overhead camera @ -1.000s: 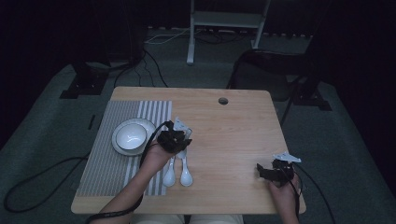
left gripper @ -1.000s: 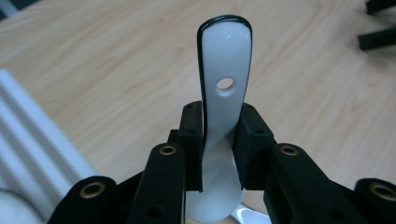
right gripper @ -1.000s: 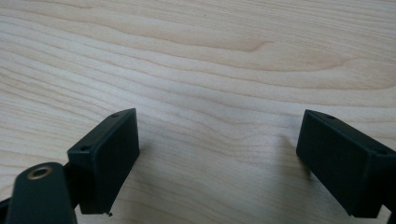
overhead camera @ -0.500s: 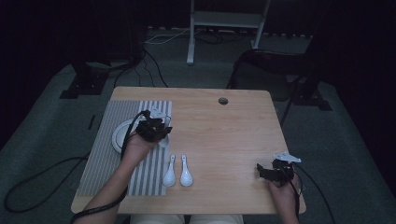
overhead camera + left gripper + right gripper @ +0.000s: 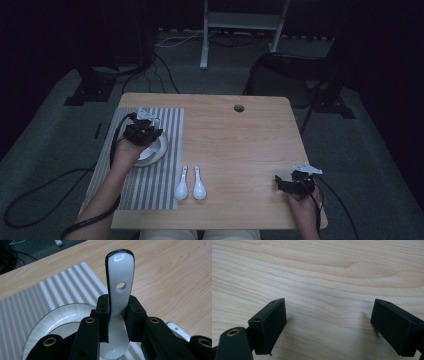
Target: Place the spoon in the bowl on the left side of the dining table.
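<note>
Landmark: the bowl (image 5: 152, 149), white with a dark rim, sitting on the striped mat (image 5: 150, 190) at the left of the surface (image 5: 240, 145).

Just changed: a second ago your left hand-held gripper (image 5: 141, 131) was down by the spoons, right of and nearer you than the bowl; now it hangs over the bowl. Three spoons lay there then, and two spoons (image 5: 190, 184) lie there now.

Left hand-held gripper: closed on a white spoon (image 5: 119, 297), pinched at the neck, handle pointing away from you and up, its hole clear of the pads.

Task's thing: that spoon is above the bowl's near-right rim (image 5: 57, 317), not yet set down.

Meaning: you've done the pick and the carry; lowering and release look like what's left, then likely the other two.

Right hand-held gripper: yours (image 5: 295, 184) rests far right of the bowl near the surface's front edge, jaws wide apart (image 5: 327, 325) over bare wood, holding nothing.

Hidden: your left hand covers much of the bowl from above.

Cut off: the spoon's scoop runs below the left gripper view's edge, so you can't tell whether it touches the bowl.

Hard to make out: the room is dim, and the bowl's contents can't be judged.
</note>
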`<state>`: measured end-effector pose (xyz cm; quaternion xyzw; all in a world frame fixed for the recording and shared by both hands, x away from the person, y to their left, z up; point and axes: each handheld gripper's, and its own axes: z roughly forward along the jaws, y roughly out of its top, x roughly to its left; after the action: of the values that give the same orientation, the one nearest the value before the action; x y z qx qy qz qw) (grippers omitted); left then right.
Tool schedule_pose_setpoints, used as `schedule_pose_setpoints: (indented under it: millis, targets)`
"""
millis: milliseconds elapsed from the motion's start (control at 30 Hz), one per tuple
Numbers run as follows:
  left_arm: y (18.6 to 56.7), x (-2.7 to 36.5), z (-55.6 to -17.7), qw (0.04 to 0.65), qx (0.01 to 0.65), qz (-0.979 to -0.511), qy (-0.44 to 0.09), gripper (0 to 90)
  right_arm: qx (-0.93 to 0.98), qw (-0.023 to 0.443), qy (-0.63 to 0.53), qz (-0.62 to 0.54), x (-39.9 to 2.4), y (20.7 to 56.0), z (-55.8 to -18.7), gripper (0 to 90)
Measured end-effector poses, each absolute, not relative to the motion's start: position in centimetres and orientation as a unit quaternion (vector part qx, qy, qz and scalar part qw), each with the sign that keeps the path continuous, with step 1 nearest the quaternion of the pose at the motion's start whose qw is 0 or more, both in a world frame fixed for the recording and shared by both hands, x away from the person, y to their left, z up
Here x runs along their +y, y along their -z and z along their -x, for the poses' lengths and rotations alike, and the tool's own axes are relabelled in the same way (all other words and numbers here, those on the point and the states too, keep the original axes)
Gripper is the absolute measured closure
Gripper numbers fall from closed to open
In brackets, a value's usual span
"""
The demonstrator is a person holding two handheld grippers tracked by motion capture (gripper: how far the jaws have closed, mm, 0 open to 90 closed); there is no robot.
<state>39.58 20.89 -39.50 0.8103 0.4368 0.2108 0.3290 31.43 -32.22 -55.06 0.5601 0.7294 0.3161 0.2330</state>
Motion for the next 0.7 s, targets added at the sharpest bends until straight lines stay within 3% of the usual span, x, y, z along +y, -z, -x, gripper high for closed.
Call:
schedule_pose_setpoints:
  millis: [400, 500, 700]
  targets:
    - [42.1, 23.9, -40.3, 0.306, 0.483, -0.789, -0.226, 75.5, 0.73, 0.233, -0.316, -0.56, -32.2, 55.1, -31.4, 12.6]
    - [43.6, 24.6, -40.5, 0.304, 0.496, -0.785, -0.215, 84.9, 0.73, 0.233, -0.316, -0.56, -32.2, 55.1, -31.4, 12.6]
    - [44.8, 24.9, -41.1, 0.301, 0.503, -0.784, -0.203, 85.2, 0.73, 0.234, -0.316, -0.56, -32.2, 55.1, -31.4, 12.6]
